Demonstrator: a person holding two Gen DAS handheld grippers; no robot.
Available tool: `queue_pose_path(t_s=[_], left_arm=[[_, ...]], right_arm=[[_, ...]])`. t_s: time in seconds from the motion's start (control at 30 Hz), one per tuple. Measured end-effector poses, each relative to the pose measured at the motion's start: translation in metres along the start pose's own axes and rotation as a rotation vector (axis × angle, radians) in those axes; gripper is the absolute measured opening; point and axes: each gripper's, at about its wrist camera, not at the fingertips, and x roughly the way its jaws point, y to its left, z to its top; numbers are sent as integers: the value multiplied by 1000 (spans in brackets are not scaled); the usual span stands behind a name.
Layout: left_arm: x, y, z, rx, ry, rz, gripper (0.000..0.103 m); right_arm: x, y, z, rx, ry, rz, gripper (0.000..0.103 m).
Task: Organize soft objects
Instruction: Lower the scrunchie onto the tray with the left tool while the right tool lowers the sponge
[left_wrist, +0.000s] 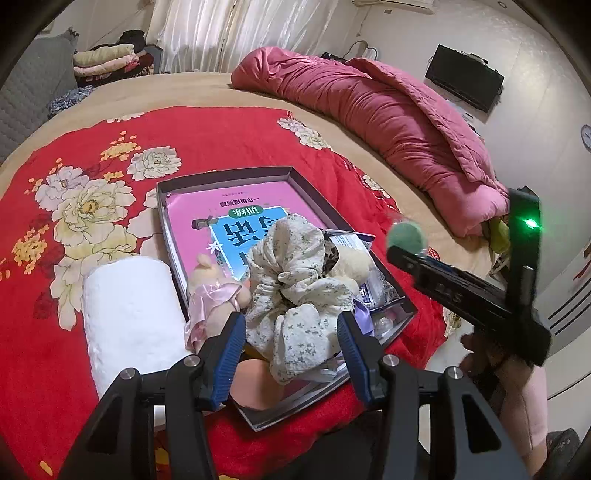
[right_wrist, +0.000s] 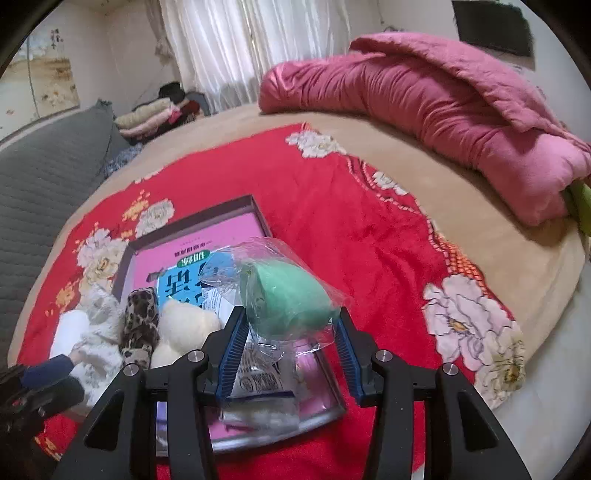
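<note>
1. Right now my right gripper (right_wrist: 290, 339) is clenched on a green egg-shaped sponge (right_wrist: 284, 295) sealed in a crinkly clear bag, held up over the near right part of the shallow box (right_wrist: 255, 201) on the red flowered blanket (right_wrist: 351, 221).
2. My left gripper (left_wrist: 291, 345) stands released, its blue pads either side of the floral cloth bundle (left_wrist: 295, 295) without pressing it; that bundle lies in the box on top of the pink book (left_wrist: 221, 206).
3. Also in or at the box: a leopard-print cloth (right_wrist: 142, 325), a cream plush (right_wrist: 184, 328) and a little doll in pink satin (left_wrist: 218, 295) at the left wall. The white paper roll (left_wrist: 133, 314) lies outside, just beside that wall.
4. My worry with the sponge is the slick wrapper: I judge the pads may be gripping film as much as foam, so it could slide out or swing as I let go.
5. The near end of the box is already heaped, so a careless drop could bounce off the pile onto the blanket.
6. If I close the left on the bundle, loose folds could snag neighbouring pieces and drag them out.
7. The two tools are close together here; crossing paths risks a knock.
</note>
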Motion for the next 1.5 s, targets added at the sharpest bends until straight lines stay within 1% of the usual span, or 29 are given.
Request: queue_pose_path(t_s=[0.17, 0.23, 0.37, 0.57, 0.9, 0.97, 1.03, 1.1, 1.17, 1.2, 1.5], left_arm=[[-3, 0, 0, 5, -5, -4, 51], [-4, 1, 1, -1, -5, -5, 51], [-6, 2, 2, -4, -7, -8, 51], [-5, 3, 2, -5, -3, -10, 51], [-7, 5, 0, -10, -4, -12, 51], [-6, 5, 0, -7, -3, -10, 51], [-6, 5, 0, -7, -3, -11, 51], [-6, 5, -1, -6, -4, -12, 51], [-5, 6, 0, -6, -4, -12, 51], [-6, 5, 0, -6, -5, -12, 51], [-16, 4, 1, -3, -27, -10, 51]], right_arm=[[18, 4, -1, 11, 47, 35, 49], [22, 3, -3, 28, 54, 66, 50], [31, 5, -9, 33, 76, 71, 50], [40, 5, -15, 63, 98, 111, 50], [38, 10, -18, 31, 92, 108, 50], [35, 10, -18, 28, 88, 102, 51], [33, 9, -18, 29, 85, 99, 55], [31, 7, -18, 39, 80, 100, 56], [29, 6, -18, 44, 79, 103, 59], [28, 5, -18, 45, 78, 99, 63], [14, -4, -22, 62, 67, 91, 65]])
